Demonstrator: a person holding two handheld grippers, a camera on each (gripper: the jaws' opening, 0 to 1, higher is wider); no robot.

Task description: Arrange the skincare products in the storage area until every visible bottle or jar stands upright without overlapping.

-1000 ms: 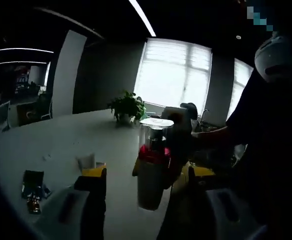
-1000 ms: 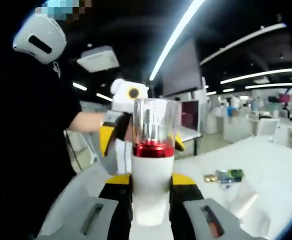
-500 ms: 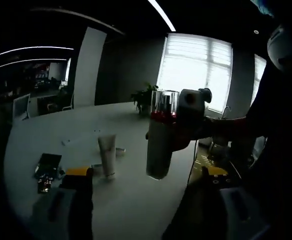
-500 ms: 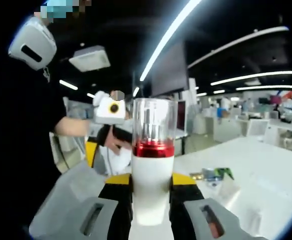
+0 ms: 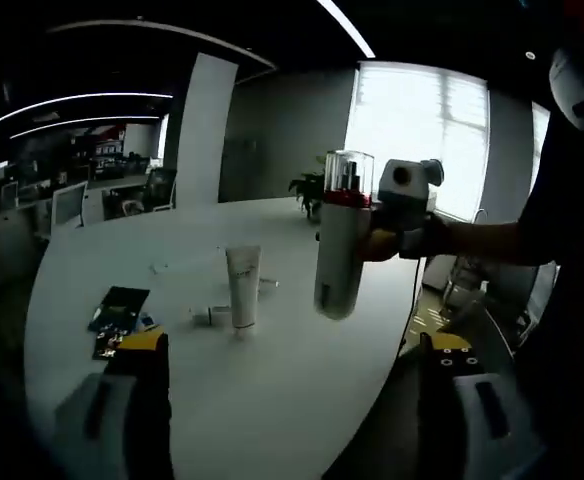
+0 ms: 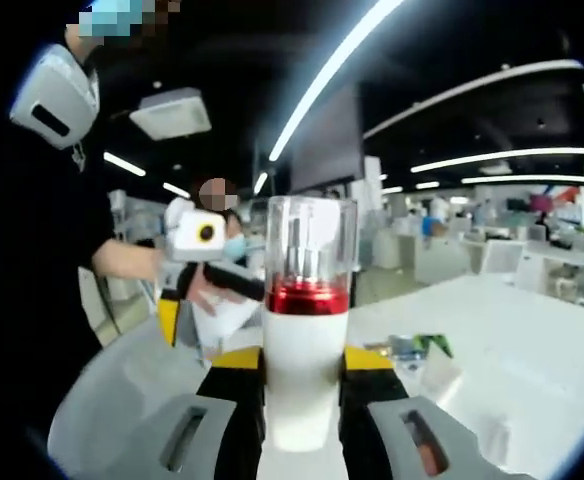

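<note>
In the left gripper view, the left gripper [image 5: 287, 400] stands wide, its two yellow-tipped jaws rising at 7 and 5 o'clock with nothing between them. Beyond it lies the white table [image 5: 122, 270]. Near the centre, toward 9 o'clock, a white tube [image 5: 242, 287] stands upright on its cap, and some small flat items lie just beside its foot, too small to tell apart. At 8 o'clock a few dark sachets [image 5: 117, 320] lie flat on the tabletop. Just right of centre the right gripper [image 5: 377, 243] comes in from 3 o'clock, held by a person's hand, and grips the pump bottle [image 5: 339, 240] off the table, tilted slightly. The bottle has a white body, a red collar and a clear cap over the pump head. A potted plant [image 5: 307, 190] sits at the far edge before a bright window.

In the right gripper view, the right gripper [image 6: 303, 375] is clamped on the pump bottle [image 6: 307, 340] at the white body, jaws pressing both sides; the bottle rises upright through the centre, a silver pump stem visible inside the clear cap. The left gripper [image 6: 177, 300] shows at 9 o'clock. At 4 o'clock the white tube [image 6: 437, 378] and the sachets [image 6: 417, 347] rest on the white table [image 6: 532, 330].
</note>
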